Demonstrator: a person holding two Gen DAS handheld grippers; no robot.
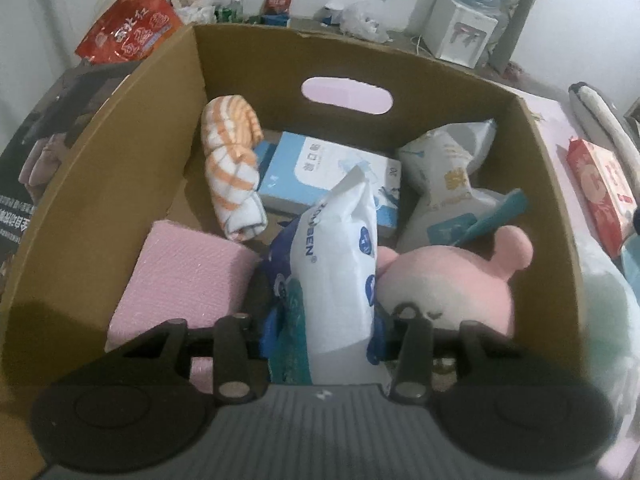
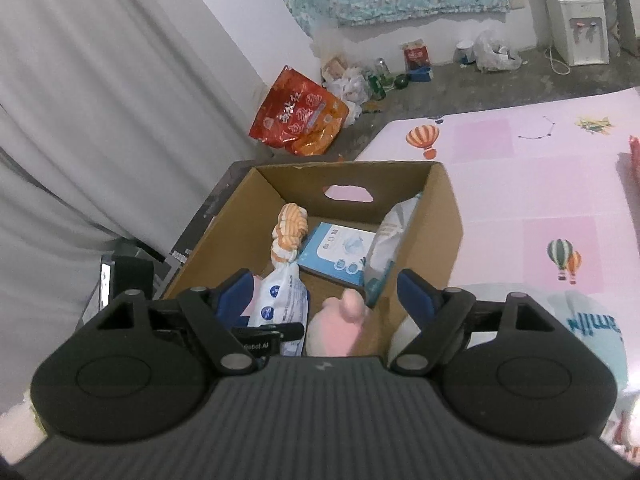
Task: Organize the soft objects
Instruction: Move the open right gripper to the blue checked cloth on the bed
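A brown cardboard box (image 1: pixel 120 152) holds soft goods: a rolled orange-striped towel (image 1: pixel 230 168), a blue-white mask box (image 1: pixel 320 172), a grey-white pouch (image 1: pixel 444 184), a pink sponge block (image 1: pixel 184 276) and a pink plush toy (image 1: pixel 452 284). My left gripper (image 1: pixel 326 320) is shut on a white-blue tissue pack (image 1: pixel 340 264), held upright inside the box. In the right wrist view my right gripper (image 2: pixel 326 292) is open and empty above the box's (image 2: pixel 448 216) near edge, over the plush (image 2: pixel 340 324) and the tissue pack (image 2: pixel 280 300).
The box stands on a pink play mat (image 2: pixel 540 184). A red packet (image 1: pixel 600 188) and a pale green-white plush (image 2: pixel 596 332) lie to its right. A red snack bag (image 2: pixel 296 116), bottles and a water dispenser (image 2: pixel 576 24) stand by the far wall. Grey curtain (image 2: pixel 100 100) at left.
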